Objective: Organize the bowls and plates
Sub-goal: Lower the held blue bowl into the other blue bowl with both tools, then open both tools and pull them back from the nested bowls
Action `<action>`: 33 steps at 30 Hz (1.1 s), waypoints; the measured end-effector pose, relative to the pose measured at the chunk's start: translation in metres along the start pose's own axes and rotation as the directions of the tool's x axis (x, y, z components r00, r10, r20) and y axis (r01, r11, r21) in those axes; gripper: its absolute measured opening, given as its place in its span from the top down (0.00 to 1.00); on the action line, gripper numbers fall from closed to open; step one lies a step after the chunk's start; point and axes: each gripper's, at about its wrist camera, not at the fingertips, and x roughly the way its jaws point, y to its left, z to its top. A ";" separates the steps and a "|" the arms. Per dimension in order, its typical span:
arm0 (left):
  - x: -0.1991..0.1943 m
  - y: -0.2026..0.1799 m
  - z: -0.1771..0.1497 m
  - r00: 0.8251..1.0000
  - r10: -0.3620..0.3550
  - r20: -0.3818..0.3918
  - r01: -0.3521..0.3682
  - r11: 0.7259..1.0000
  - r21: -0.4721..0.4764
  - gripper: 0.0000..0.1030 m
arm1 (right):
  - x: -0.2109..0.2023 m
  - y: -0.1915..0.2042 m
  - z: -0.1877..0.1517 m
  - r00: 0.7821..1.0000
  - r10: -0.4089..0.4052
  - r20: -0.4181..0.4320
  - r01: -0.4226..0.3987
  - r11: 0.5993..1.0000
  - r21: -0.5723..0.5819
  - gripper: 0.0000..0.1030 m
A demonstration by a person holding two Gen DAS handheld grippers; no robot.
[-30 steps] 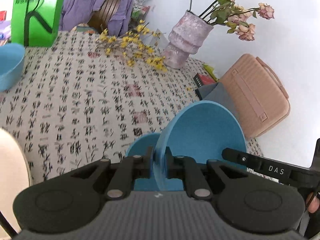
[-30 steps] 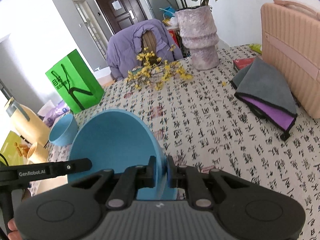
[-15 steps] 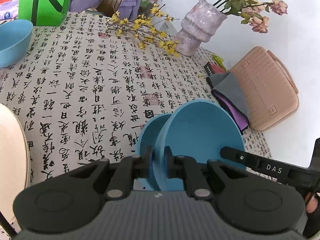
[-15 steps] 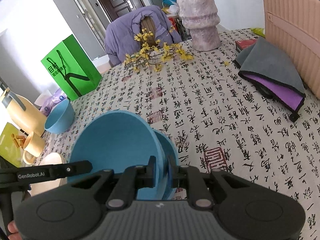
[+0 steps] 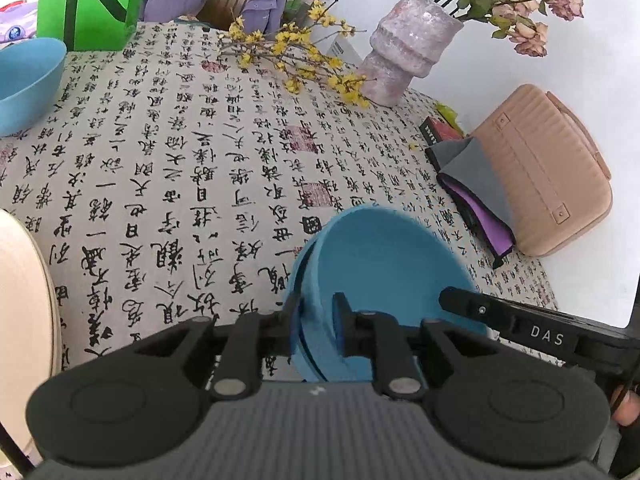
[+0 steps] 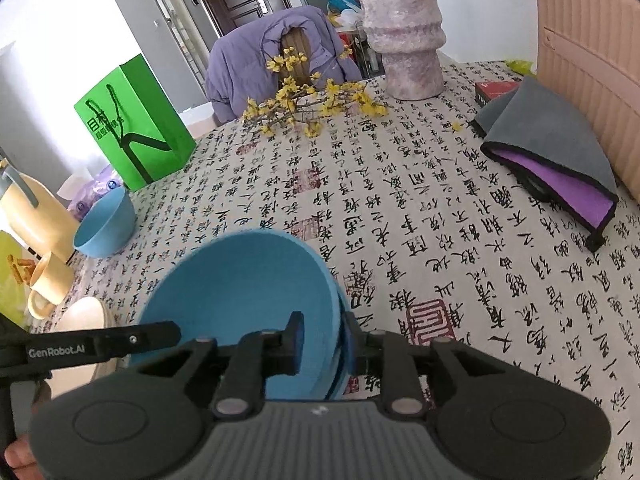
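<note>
While the blue bowl (image 5: pixel 384 272) sits nested in a second blue bowl (image 5: pixel 298 280) near the table's front edge, its rim is straddled by both grippers: the left gripper (image 5: pixel 316 320) and the right gripper (image 6: pixel 322 340) each have 1 finger inside and 1 outside, jaws opening, pads seen apart from the rim. A wide stretch of calligraphy-printed tablecloth (image 6: pixel 400 208) is left bare between the stack and the far objects. A third blue bowl (image 6: pixel 105 224), seemingly empty, stands well apart at the left edge beside a green paper bag (image 6: pixel 132 128) bearing white characters. Dried roses are held in the mottled vase (image 5: pixel 404 64); yellow blossom sprigs (image 6: pixel 312 100) lie near it. A cream plate (image 5: pixel 24 300) is seen at the left. "GenRobot.AI" and "DAS" are read on the grippers' arms.
</note>
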 end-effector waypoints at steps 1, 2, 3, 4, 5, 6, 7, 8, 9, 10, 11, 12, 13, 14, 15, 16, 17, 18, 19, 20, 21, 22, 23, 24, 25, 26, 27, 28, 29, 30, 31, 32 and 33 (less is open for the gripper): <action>0.000 -0.001 0.000 1.000 0.000 0.001 0.000 1.000 0.003 0.79 | 0.000 0.000 0.000 1.000 0.000 0.001 0.000 1.000 -0.001 0.73; 0.000 -0.001 0.000 1.000 -0.004 0.000 0.004 1.000 0.007 0.77 | 0.000 -0.001 0.000 1.000 0.002 0.001 -0.002 1.000 -0.001 0.71; -0.001 -0.002 0.000 1.000 -0.007 0.001 0.007 1.000 0.013 0.75 | 0.000 -0.001 0.000 1.000 0.004 0.002 -0.004 1.000 -0.001 0.71; -0.001 -0.003 -0.001 1.000 -0.007 0.003 0.007 1.000 0.021 0.75 | 0.000 -0.001 0.000 1.000 0.005 0.003 -0.005 1.000 -0.003 0.71; -0.001 -0.003 -0.001 1.000 -0.004 0.004 0.004 1.000 0.027 0.75 | 0.000 -0.001 0.001 1.000 0.004 0.004 -0.004 1.000 -0.006 0.71; -0.001 -0.004 -0.002 1.000 -0.002 0.006 0.002 1.000 0.031 0.74 | 0.000 0.000 0.000 1.000 0.004 0.005 -0.004 1.000 -0.007 0.71; -0.001 -0.004 -0.003 1.000 -0.003 0.005 0.003 0.999 0.034 0.73 | -0.001 0.000 0.000 1.000 0.003 0.006 -0.003 1.000 -0.008 0.71; -0.002 -0.005 -0.003 1.000 -0.004 0.005 0.004 0.999 0.036 0.73 | -0.002 0.000 0.000 1.000 0.003 0.008 -0.002 1.000 -0.010 0.71; -0.004 -0.005 -0.004 1.000 -0.005 0.007 0.005 0.999 0.039 0.72 | -0.004 0.000 0.000 1.000 0.002 0.012 -0.002 1.000 -0.011 0.70; -0.006 -0.005 -0.005 1.000 -0.005 0.009 0.005 0.999 0.043 0.70 | -0.007 0.001 0.000 1.000 0.004 0.016 -0.004 1.000 -0.013 0.69; -0.008 -0.006 -0.006 1.000 -0.004 0.015 0.004 0.999 0.045 0.67 | -0.009 0.001 -0.001 1.000 0.004 0.021 -0.004 1.000 -0.015 0.67; -0.012 -0.007 -0.007 1.000 -0.003 0.022 0.002 0.999 0.048 0.66 | -0.013 0.002 -0.002 1.000 0.000 0.031 0.001 1.000 -0.023 0.64; -0.015 -0.008 -0.009 1.000 0.000 0.031 -0.001 0.999 0.054 0.65 | -0.016 0.002 -0.003 0.999 -0.002 0.038 0.003 1.000 -0.030 0.64; -0.020 -0.010 -0.011 0.999 0.004 0.043 -0.007 0.998 0.064 0.63 | -0.020 0.003 -0.004 0.999 -0.008 0.047 0.010 0.999 -0.039 0.63; -0.024 -0.011 -0.014 0.998 0.005 0.057 -0.010 0.997 0.077 0.60 | -0.024 0.004 -0.007 0.998 -0.013 0.057 0.016 0.999 -0.050 0.62; -0.029 -0.013 -0.017 0.998 0.009 0.069 -0.015 0.996 0.087 0.58 | -0.028 0.005 -0.009 0.998 -0.015 0.064 0.019 0.998 -0.058 0.61; -0.034 -0.014 -0.021 0.996 0.015 0.083 -0.024 0.995 0.097 0.52 | -0.032 0.006 -0.011 0.997 -0.020 0.074 0.025 0.997 -0.069 0.58; -0.039 -0.016 -0.025 0.995 0.022 0.099 -0.033 0.994 0.107 0.44 | -0.037 0.008 -0.014 0.996 -0.025 0.087 0.032 0.996 -0.082 0.53; -0.044 -0.017 -0.029 0.993 0.028 0.119 -0.042 0.992 0.117 0.41 | -0.043 0.009 -0.017 0.994 -0.029 0.103 0.039 0.994 -0.097 0.50; -0.050 -0.017 -0.035 0.988 0.043 0.147 -0.062 0.990 0.125 0.35 | -0.049 0.011 -0.021 0.992 -0.033 0.121 0.047 0.993 -0.112 0.46; -0.054 -0.017 -0.040 0.984 0.059 0.168 -0.081 0.988 0.132 0.33 | -0.056 0.013 -0.025 0.989 -0.038 0.142 0.056 0.990 -0.127 0.43; -0.059 -0.017 -0.046 0.979 0.075 0.188 -0.102 0.985 0.139 0.32 | -0.062 0.015 -0.029 0.986 -0.038 0.160 0.061 0.988 -0.140 0.42; -0.064 -0.017 -0.053 0.974 0.090 0.209 -0.122 0.982 0.147 0.29 | -0.069 0.016 -0.034 0.983 -0.035 0.181 0.063 0.986 -0.153 0.38; -0.068 -0.016 -0.060 0.969 0.098 0.225 -0.135 0.979 0.155 0.26 | -0.075 0.019 -0.039 0.980 -0.029 0.198 0.062 0.985 -0.163 0.34; -0.073 -0.015 -0.068 0.964 0.109 0.243 -0.150 0.975 0.161 0.25 | -0.081 0.021 -0.044 0.977 -0.023 0.214 0.061 0.983 -0.173 0.33; -0.079 -0.015 -0.076 0.957 0.120 0.263 -0.167 0.973 0.162 0.24 | -0.087 0.024 -0.052 0.972 -0.018 0.236 0.063 0.980 -0.188 0.29; -0.084 -0.015 -0.084 0.952 0.125 0.280 -0.175 0.971 0.161 0.22 | -0.093 0.027 -0.058 0.967 -0.013 0.255 0.066 0.978 -0.200 0.24; -0.090 -0.014 -0.093 0.945 0.129 0.299 -0.182 0.971 0.154 0.21 | -0.097 0.031 -0.066 0.962 -0.008 0.273 0.069 0.974 -0.215 0.22; -0.096 -0.014 -0.102 0.939 0.134 0.317 -0.187 0.972 0.144 0.20 | -0.102 0.034 -0.074 0.957 -0.002 0.292 0.073 0.969 -0.234 0.19; -0.102 -0.014 -0.112 0.932 0.141 0.334 -0.195 0.972 0.135 0.20 | -0.105 0.038 -0.084 0.951 0.003 0.308 0.077 0.966 -0.249 0.18; -0.108 -0.014 -0.123 0.924 0.145 0.353 -0.202 0.971 0.130 0.19 | -0.107 0.039 -0.093 0.948 0.009 0.319 0.076 0.964 -0.255 0.18; -0.113 -0.014 -0.132 0.917 0.145 0.372 -0.206 0.970 0.130 0.16 | -0.109 0.041 -0.102 0.946 0.017 0.324 0.071 0.964 -0.257 0.18; -0.119 -0.015 -0.142 0.908 0.152 0.390 -0.219 0.967 0.131 0.12 | -0.111 0.043 -0.113 0.944 0.027 0.329 0.060 0.966 -0.252 0.18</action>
